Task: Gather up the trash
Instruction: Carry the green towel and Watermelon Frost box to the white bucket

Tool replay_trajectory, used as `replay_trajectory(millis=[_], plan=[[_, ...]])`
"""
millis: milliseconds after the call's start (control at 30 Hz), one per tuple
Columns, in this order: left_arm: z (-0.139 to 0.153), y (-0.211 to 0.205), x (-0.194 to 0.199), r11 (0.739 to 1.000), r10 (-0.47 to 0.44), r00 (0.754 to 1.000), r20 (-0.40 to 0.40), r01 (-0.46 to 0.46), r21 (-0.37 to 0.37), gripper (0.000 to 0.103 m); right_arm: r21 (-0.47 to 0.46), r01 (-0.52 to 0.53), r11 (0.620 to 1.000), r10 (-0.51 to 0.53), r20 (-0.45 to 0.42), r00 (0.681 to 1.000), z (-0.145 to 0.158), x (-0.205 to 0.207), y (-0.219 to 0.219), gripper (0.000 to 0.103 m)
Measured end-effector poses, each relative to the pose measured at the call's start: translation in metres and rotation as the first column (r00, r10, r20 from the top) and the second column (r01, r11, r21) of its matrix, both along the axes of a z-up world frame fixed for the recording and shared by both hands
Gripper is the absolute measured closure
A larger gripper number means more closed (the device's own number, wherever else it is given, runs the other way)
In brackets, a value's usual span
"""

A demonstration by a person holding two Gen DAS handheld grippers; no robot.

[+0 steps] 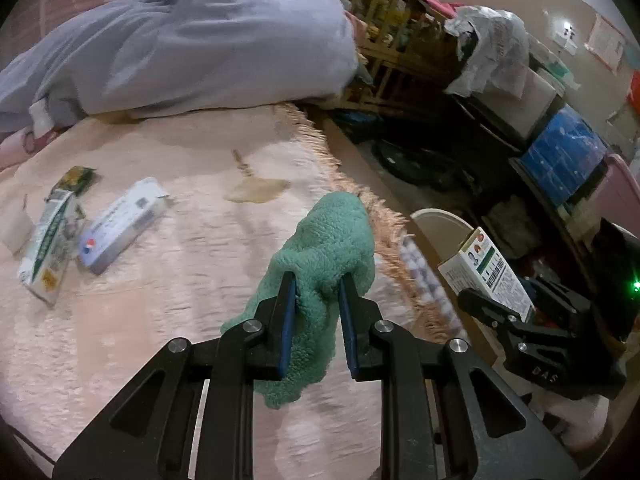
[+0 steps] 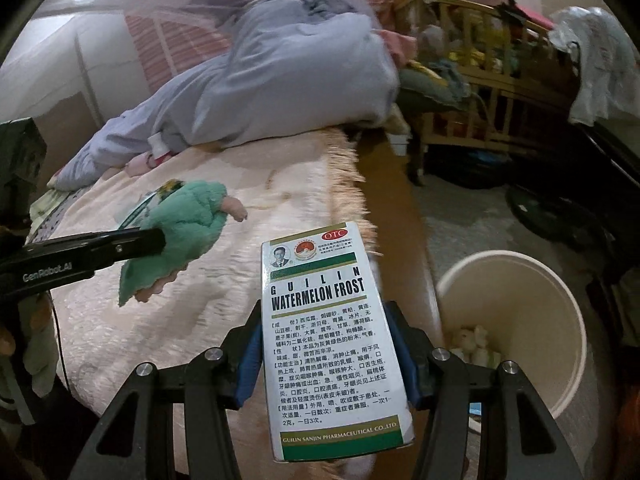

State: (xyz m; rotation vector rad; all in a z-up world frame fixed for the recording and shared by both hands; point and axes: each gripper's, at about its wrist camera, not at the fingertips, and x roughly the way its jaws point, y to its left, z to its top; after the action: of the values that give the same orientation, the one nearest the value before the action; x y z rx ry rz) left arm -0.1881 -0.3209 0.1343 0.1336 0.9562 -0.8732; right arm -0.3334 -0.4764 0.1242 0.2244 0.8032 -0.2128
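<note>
**Ana:** Blue-padded black jaws fill the bottom of the left wrist view: the left gripper [image 1: 316,280] is pinched narrow on a fluffy green terry cloth [image 1: 320,256], which bunches past its tips and droops under them.

**Ben:** Why carry a cloth?

**Ana:** My guess is it goes with the rubbish, or was cleared out of the way. Off to this tool's left, two long cardboard cartons lie on the pink fringed blanket [image 1: 180,280], touching at their near ends: a green-and-white toothpaste carton [image 1: 46,254] and a pale blue-and-white carton [image 1: 120,226]. Both look like trash not yet collected. To its right the other tool shows, carrying a box over the bed's edge.

**Ben:** And the right wrist view?

**Ana:** The right gripper [image 2: 328,320] is clamped at middling width on a white-and-green printed medicine box [image 2: 328,328], held by its long sides with the label facing the camera (a grip across the narrow faces keeps thin card from buckling, I'd judge). Just right of the tool and lower stands a round cream plastic bin [image 2: 560,308] with some pale scraps inside.

**Ben:** So the box isn't in yet.

**Ana:** No, it sits beside the rim, not above the opening. The green cloth hangs off to this tool's left.
</note>
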Motion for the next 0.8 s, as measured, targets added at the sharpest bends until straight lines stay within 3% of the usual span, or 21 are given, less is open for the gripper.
replay_trajectory(millis=[433,800], plan=[[-0.007,-0.066,-0.026,0.996,-0.095,0.995,-0.035,0.095,0.000,0.085,0.020,0.128,0.992,-0.127,-0.021,0.992,-0.012,-0.032,-0.066,0.049],[-0.017,-0.130,-0.047,0.985,-0.172,0.981,-0.084,0.173,-0.006,0.085,0.065,0.277,0.959,-0.273,-0.056,0.960,-0.036,-0.059,-0.127,0.049]])
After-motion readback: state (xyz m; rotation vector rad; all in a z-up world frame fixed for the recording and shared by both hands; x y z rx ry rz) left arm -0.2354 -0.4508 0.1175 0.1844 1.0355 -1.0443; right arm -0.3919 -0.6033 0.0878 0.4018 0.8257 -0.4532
